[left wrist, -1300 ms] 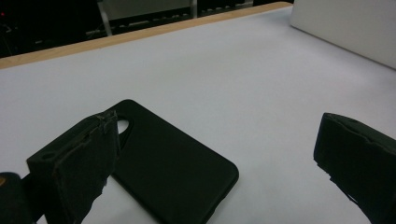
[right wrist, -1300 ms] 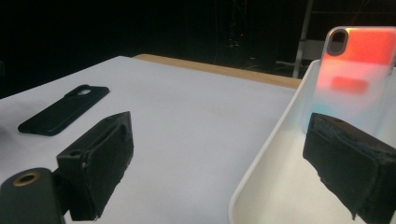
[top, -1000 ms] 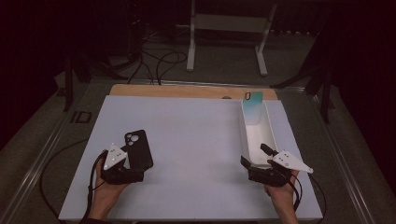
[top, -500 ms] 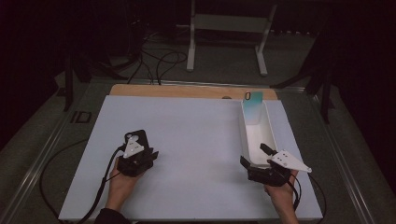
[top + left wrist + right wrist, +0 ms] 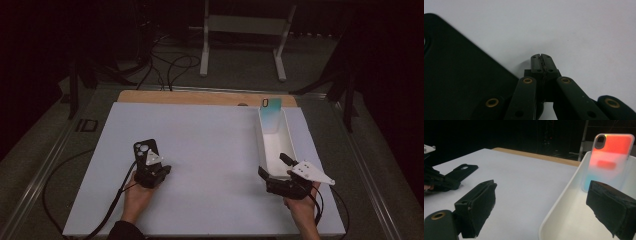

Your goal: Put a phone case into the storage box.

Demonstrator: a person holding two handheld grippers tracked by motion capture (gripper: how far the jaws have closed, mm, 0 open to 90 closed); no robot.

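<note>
The left tool is seen with its jaws pressed together and nothing between them; in the left gripper view its tip rests low over the white counter, just beside the slanted edge of the black phone case that occupies the lower left of that frame. In the high view the same left tool sits at the near end of the black phone case, left of centre; whether the two are touching cannot be told. The case lies flat on the counter and is judged not yet grasped or lifted.

The right tool is held wide, its jaws spread to either side of the near rim of the white tray, with one jaw over the counter and the other inside the tray. In the high view the right tool is placed at the near end of the white tray, in the lower right.

A gradient phone case, red above and pale blue below, is stood upright against the far wall of the tray. From this, one case is judged already stowed, while the black case remains to be picked up and carried well across the counter to the tray.
</note>
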